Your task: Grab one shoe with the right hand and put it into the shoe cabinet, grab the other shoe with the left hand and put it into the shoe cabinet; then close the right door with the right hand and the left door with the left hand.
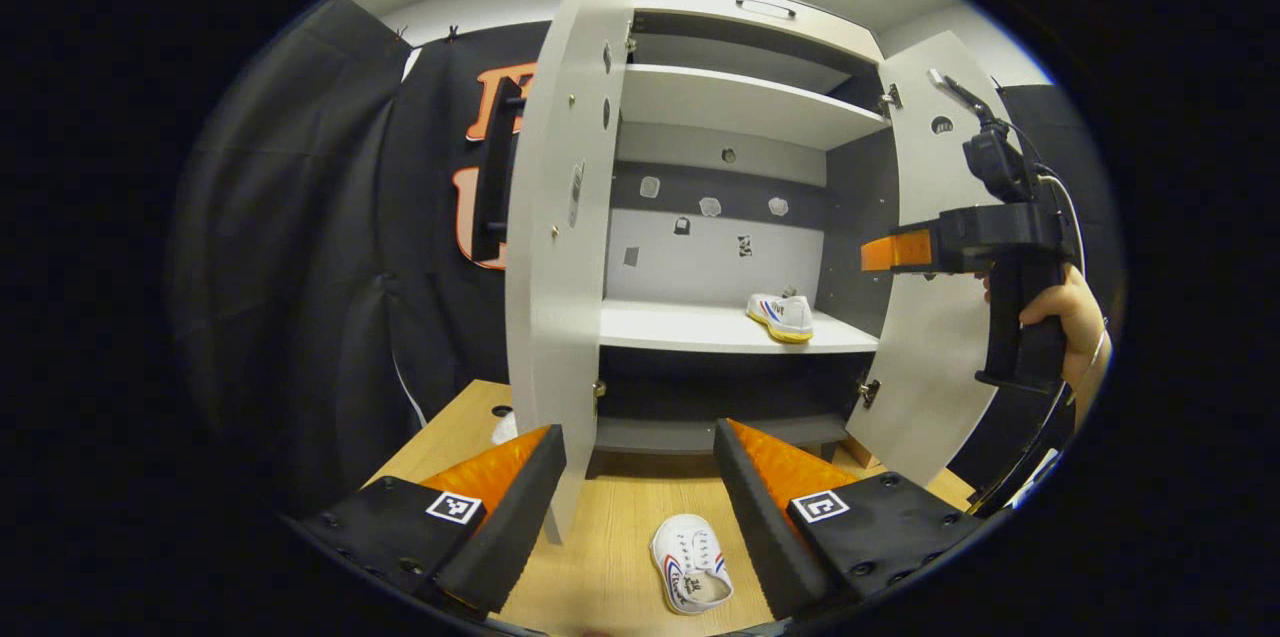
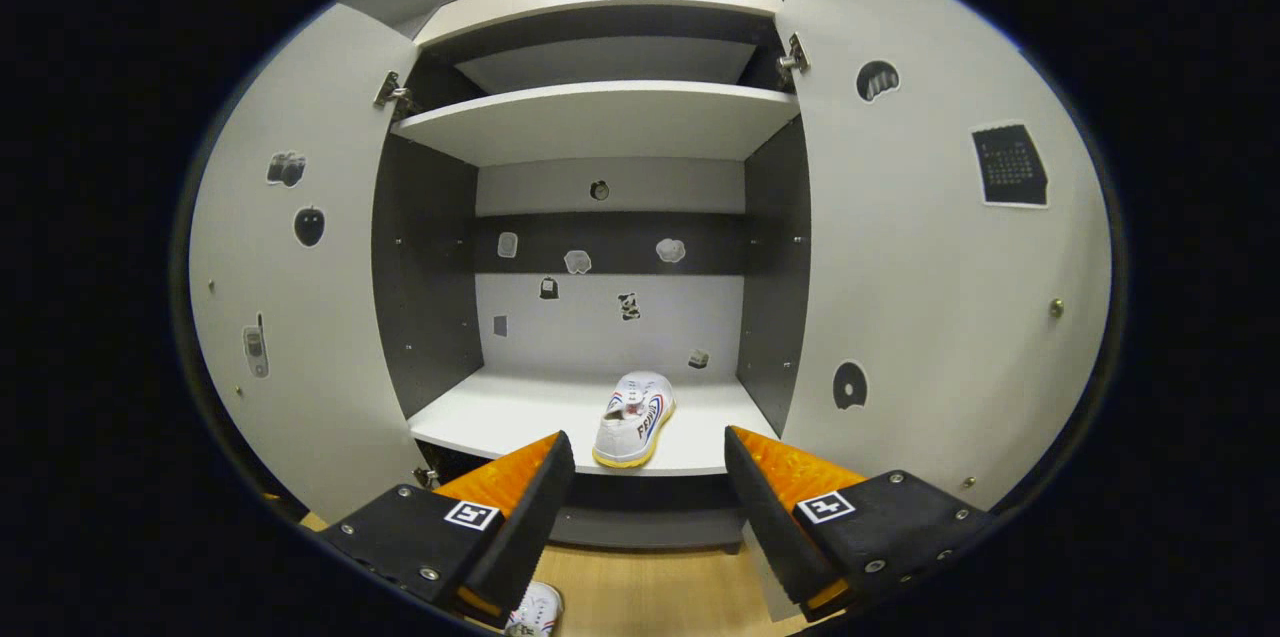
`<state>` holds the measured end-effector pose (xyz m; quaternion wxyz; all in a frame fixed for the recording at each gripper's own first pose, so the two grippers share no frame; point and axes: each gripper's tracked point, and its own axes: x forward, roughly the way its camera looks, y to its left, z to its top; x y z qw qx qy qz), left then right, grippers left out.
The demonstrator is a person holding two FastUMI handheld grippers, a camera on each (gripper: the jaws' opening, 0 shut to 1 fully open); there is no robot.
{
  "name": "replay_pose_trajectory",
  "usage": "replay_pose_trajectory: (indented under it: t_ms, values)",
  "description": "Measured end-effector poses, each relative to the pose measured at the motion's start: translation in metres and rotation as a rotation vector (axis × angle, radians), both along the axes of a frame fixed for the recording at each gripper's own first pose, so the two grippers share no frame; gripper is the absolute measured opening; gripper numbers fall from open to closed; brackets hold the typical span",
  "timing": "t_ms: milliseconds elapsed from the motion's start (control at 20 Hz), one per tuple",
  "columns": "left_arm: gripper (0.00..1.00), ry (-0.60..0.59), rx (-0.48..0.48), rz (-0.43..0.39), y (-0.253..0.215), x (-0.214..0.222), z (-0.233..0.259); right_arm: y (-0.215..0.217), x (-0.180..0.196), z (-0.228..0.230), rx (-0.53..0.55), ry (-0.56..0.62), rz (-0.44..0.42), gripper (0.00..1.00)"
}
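Nearest the lens in the left gripper view, the left tongs (image 1: 640, 487) stand wide apart with nothing between them, above the wooden worktop (image 1: 610, 537). One white shoe (image 1: 690, 564) lies on that worktop between the fingers, sole side down, its opening toward the camera. Just behind the left finger stands the edge of the cabinet's left door (image 1: 565, 217), swung fully out, between the camera and the left part of the interior. The second shoe (image 1: 782, 315) sits on the lower shelf (image 1: 690, 327) of the shoe cabinet (image 1: 745, 107), toward its right side. Further right, a hand (image 1: 1065, 317) holds the right tongs (image 1: 880, 252) in front of the open right door (image 1: 930, 357). In the right gripper view those tongs (image 2: 648, 497) are also spread wide and hold nothing. Two shoes, two open doors, and two shelves are visible; small stickers dot the back panel (image 2: 610, 307) and both doors.
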<state>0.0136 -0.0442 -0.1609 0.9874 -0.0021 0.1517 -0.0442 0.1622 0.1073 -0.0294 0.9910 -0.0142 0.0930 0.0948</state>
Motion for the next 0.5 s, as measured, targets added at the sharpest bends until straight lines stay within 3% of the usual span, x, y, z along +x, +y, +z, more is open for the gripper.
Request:
replay_pose_trajectory:
  t_ms: [150, 300, 500]
  values:
    - [1.0, 0.067, 0.017, -0.023, -0.009, -0.003, -0.039, -0.004, -0.028, 0.001, -0.038, -0.049, 0.001, 0.93]
    - [0.97, 0.156, 0.035, -0.047, -0.015, -0.007, -0.088, -0.011, -0.048, 0.005, -0.045, -0.084, -0.013, 0.93]
    - [0.97, 0.255, 0.111, -0.057, -0.011, -0.019, -0.154, -0.024, -0.069, 0.006, -0.047, -0.084, -0.023, 0.94]
